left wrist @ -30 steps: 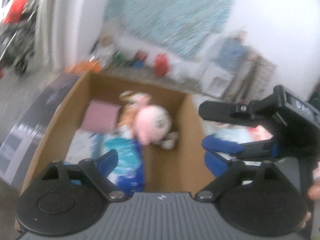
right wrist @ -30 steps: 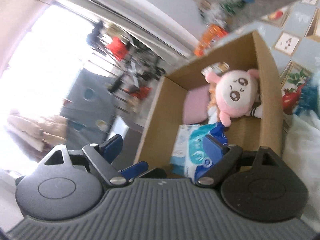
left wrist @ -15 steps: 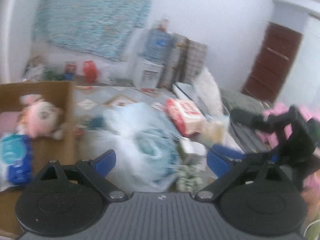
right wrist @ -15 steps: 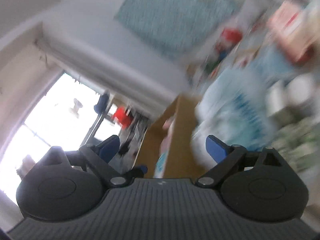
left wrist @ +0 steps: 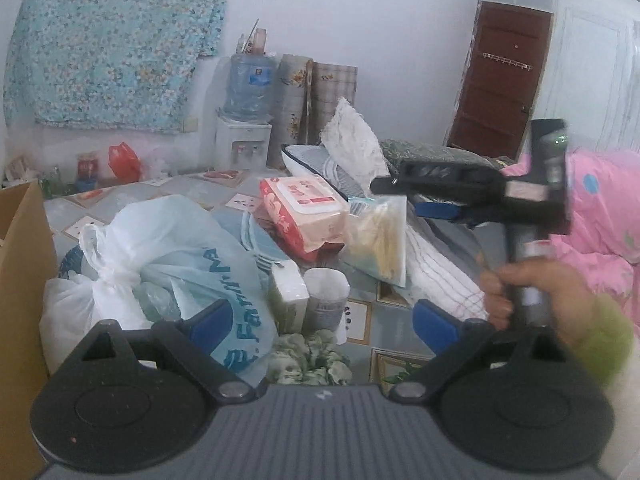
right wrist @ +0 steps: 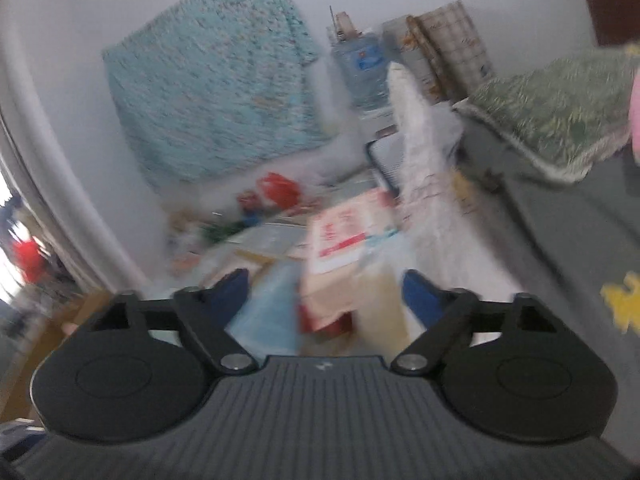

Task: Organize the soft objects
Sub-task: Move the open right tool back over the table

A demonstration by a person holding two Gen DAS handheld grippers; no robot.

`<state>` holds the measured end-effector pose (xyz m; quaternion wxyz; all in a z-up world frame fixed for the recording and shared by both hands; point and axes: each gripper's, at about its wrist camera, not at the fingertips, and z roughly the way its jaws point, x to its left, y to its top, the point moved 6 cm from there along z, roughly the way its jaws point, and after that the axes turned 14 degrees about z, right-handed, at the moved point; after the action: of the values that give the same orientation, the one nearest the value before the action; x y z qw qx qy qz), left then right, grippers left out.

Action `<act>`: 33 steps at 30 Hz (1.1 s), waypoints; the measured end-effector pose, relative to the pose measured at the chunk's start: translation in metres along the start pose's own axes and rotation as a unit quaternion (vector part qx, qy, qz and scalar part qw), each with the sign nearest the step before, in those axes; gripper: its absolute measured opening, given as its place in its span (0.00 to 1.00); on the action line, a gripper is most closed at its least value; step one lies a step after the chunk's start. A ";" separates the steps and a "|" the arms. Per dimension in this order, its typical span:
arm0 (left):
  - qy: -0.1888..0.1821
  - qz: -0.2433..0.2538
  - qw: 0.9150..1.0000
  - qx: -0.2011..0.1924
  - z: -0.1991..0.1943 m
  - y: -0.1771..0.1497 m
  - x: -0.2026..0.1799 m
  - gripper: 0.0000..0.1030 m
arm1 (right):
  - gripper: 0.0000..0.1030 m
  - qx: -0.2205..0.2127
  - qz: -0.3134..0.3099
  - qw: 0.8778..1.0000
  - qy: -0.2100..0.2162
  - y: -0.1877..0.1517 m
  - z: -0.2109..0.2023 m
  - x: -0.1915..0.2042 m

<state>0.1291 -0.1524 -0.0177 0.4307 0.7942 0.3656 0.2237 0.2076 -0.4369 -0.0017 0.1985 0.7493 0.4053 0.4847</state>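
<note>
We see the soft things heaped on the tiled floor: a knotted white plastic bag (left wrist: 160, 264) with blue lettering slumps at nine o'clock of the pile. A pink wet-wipes pack (left wrist: 304, 216) lies tilted at twelve o'clock, and a clear bag of pale yellow contents (left wrist: 380, 236) leans against it at two o'clock. A crumpled green-and-white cloth (left wrist: 308, 360) lies at six o'clock, and a white lace pillow (left wrist: 352, 140) stands propped behind.
</note>
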 end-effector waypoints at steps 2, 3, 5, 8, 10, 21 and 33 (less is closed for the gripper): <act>0.005 0.006 1.000 0.001 0.000 0.000 -0.001 0.95 | 0.61 -0.003 -0.022 0.999 -0.024 -0.001 0.021 0.000; 0.007 0.009 1.000 0.002 0.001 0.000 -0.001 0.95 | 0.57 -0.004 -0.028 0.999 -0.036 0.000 0.030 0.000; 0.008 0.013 1.000 0.004 0.003 -0.002 0.000 0.95 | 0.48 -0.003 -0.033 0.998 -0.051 -0.002 0.045 -0.005; 0.011 0.016 1.000 0.008 0.006 -0.004 0.002 0.95 | 0.20 -0.004 -0.031 0.997 -0.064 -0.004 0.057 -0.011; 0.013 0.016 1.000 0.009 0.006 -0.006 0.003 0.95 | 0.18 -0.002 -0.021 0.998 -0.061 -0.005 0.058 -0.016; 0.008 0.004 1.000 0.026 0.005 -0.017 0.006 0.95 | 0.53 -0.003 -0.035 0.997 -0.066 -0.006 0.060 -0.010; 0.006 0.007 1.000 0.028 -0.012 -0.027 0.005 0.95 | 0.21 -0.003 0.016 0.999 -0.039 -0.004 0.044 -0.017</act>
<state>0.1141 -0.1323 -0.0344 0.4041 0.8073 0.3689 0.2212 0.2416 -0.4438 -0.0334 0.2087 0.7732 0.3840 0.4595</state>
